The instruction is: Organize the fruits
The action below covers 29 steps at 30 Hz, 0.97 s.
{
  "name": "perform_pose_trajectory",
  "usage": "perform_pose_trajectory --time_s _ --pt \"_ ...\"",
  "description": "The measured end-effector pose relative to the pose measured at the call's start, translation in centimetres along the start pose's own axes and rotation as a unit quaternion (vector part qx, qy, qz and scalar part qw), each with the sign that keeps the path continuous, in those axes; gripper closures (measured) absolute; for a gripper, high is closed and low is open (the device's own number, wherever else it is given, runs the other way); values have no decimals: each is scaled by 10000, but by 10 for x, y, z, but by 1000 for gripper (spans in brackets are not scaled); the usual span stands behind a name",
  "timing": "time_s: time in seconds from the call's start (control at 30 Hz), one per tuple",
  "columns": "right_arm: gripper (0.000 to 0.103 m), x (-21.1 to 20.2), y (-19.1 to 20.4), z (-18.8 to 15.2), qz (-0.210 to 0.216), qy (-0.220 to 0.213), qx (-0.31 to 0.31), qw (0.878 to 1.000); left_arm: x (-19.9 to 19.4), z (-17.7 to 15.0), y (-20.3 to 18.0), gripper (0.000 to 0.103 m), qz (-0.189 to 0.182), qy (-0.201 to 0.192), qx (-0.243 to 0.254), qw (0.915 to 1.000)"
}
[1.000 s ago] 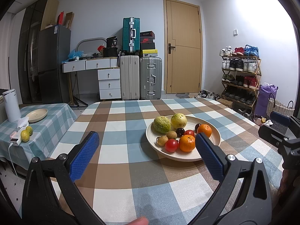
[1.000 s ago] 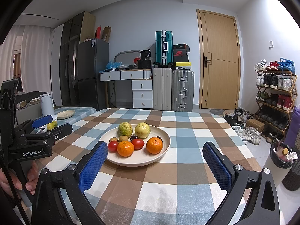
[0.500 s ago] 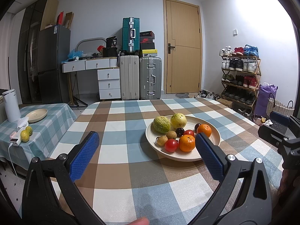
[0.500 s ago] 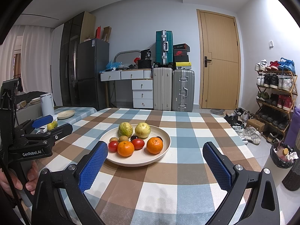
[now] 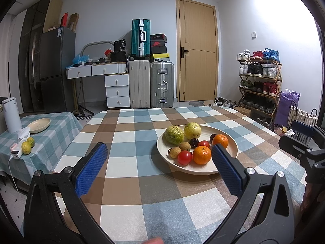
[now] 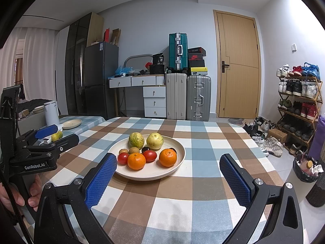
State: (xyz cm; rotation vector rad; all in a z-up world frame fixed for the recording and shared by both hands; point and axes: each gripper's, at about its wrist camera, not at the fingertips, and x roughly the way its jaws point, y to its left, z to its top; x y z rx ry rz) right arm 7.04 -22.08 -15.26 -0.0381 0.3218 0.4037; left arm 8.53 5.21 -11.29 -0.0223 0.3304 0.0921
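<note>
A cream plate [image 5: 233,152] [image 6: 180,158] on the checked table holds two oranges [image 5: 202,155] [image 6: 167,157], two red tomatoes [image 5: 184,157] [image 6: 150,155], a bumpy green fruit [image 5: 174,135] [image 6: 136,139], a yellow-green guava [image 5: 192,130] [image 6: 155,141], small brown fruits and dark plums. My left gripper [image 5: 160,162] hovers open above the table, its right pad just in front of the plate. My right gripper [image 6: 169,174] is open too, near the plate's front rim. Nothing is between either pair of fingers.
A side table at the left carries an empty cream plate [image 5: 39,125], two small green-yellow citrus fruits [image 5: 27,145], a white kettle [image 5: 11,117] and a power bank. Suitcases, drawers, a fridge, a door and a shoe rack stand behind. A hand [image 6: 24,195] holds the left gripper.
</note>
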Motion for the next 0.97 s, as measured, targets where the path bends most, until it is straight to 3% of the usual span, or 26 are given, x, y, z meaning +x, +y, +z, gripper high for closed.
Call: perform_pose_trajectory --time_s 0.97 --pt "0 0 0 0 1 0 1 10000 1 -1 -1 1 -12 -5 5 10000"
